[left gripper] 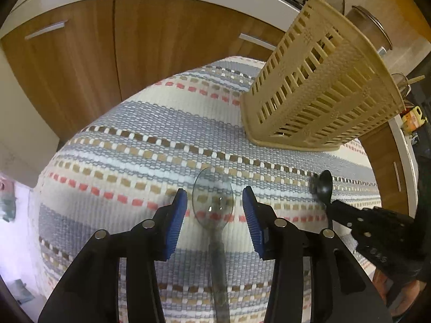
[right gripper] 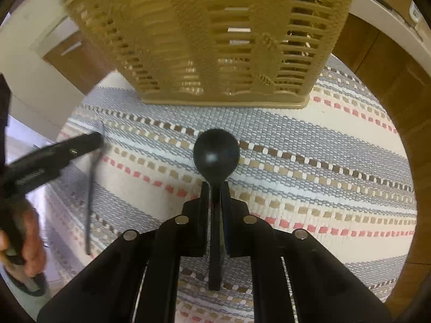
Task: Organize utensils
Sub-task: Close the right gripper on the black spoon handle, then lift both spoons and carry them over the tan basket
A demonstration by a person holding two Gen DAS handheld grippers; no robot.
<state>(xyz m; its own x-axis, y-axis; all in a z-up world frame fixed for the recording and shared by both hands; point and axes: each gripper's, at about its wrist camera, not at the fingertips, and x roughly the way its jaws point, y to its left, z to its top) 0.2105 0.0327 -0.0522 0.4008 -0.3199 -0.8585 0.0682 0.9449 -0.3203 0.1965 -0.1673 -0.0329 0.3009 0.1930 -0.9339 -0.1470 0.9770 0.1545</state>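
Two plastic spoons in play, beige slotted utensil basket [left gripper: 320, 80] standing on striped woven mat [left gripper: 134, 140] ahead of both grippers.

Clear spoon [left gripper: 214, 202]: lying flat on mat, bowl forward, handle running back toward camera. Looks thin, light, disposable-type plastic; likely stiff but a bit flexy, slick surface, low profile against the weave. Probably hard to get under. Best hold judged at neck or upper handle, pads squeezing across the narrow width, not on the wide bowl. Transparent, so edges hard to read.

Left gripper [left gripper: 214, 212]: jaws spread wide, holding nothing. Blue pads [left gripper: 177, 223] either side of the spoon bowl, spoon centred in the gap, not touching either pad as far as visible. Height above mat unclear. Closing here would catch the bowl's widest part; shifting back toward the neck seems safer.

Black spoon [right gripper: 216, 156]: same light plastic type, opaque, rigid-looking. Right gripper [right gripper: 215, 188] clenched on its handle just behind the bowl, bowl sticking out forward, handle tail trailing back between the fingers. Grip close to neck, so little swing expected; slip risk if squeeze eases.

Black spoon pointed at basket base, near it, not inside. Raised or resting on mat: cannot tell for sure. Basket contents not readable through slots.
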